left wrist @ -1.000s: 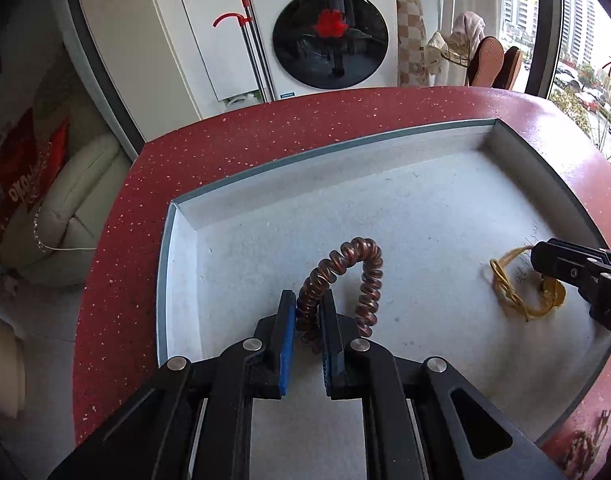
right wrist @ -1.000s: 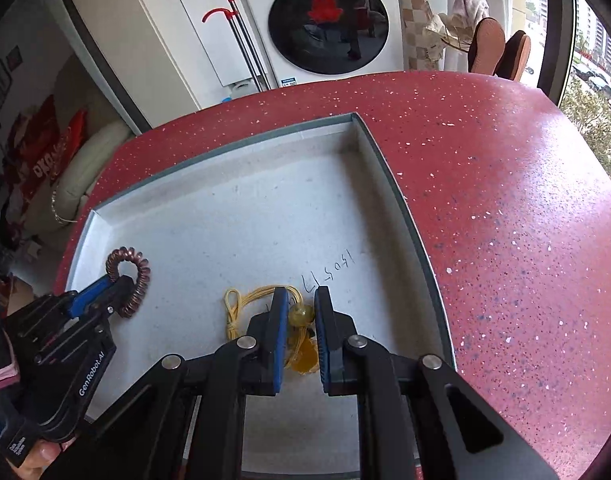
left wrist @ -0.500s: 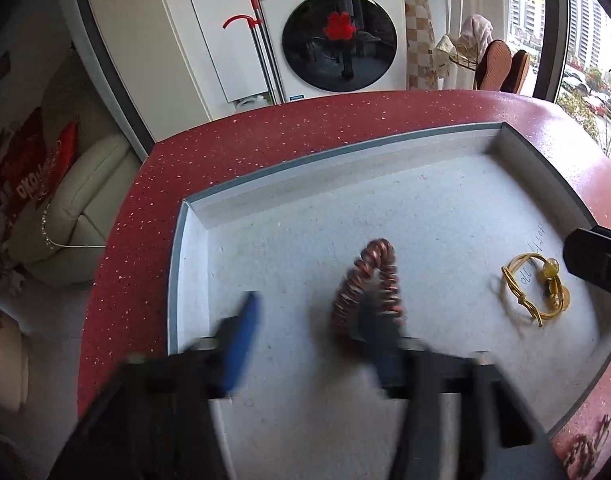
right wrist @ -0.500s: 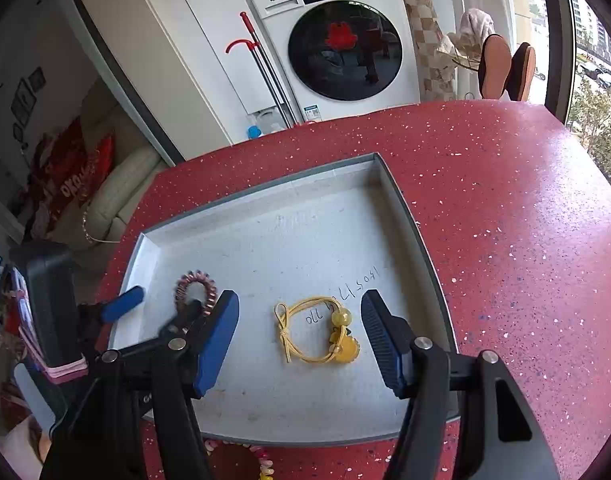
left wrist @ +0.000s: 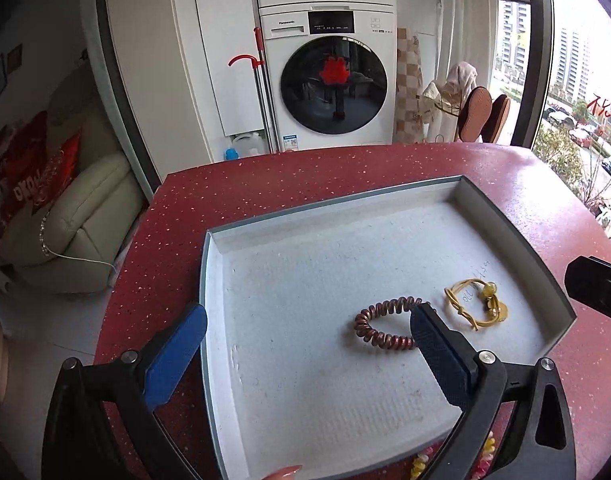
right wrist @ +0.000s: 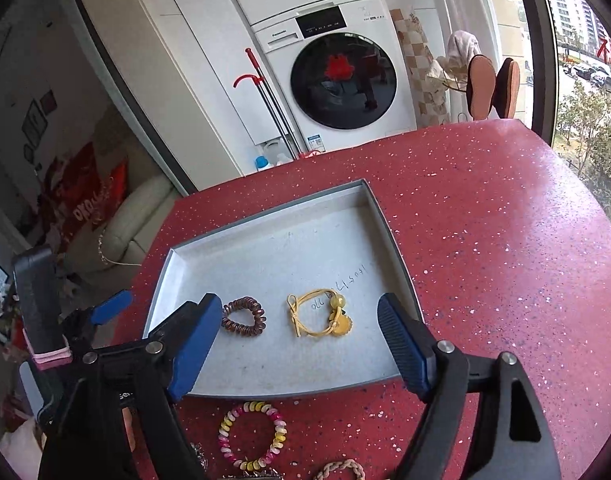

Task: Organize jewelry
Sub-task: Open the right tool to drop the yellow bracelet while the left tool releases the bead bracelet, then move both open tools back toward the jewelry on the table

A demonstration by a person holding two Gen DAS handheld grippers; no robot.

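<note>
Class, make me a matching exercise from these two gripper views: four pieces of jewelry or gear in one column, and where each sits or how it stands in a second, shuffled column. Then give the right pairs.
Column one:
1. copper spiral hair tie
2. yellow cord bracelet
3. pink and yellow spiral tie
4. right gripper

Column two:
A. on the red table, outside the tray
B. right part of the tray
C. jaws wide open, holding nothing
D. left part of the tray

Pairs: 1-D, 2-B, 3-A, 4-C
</note>
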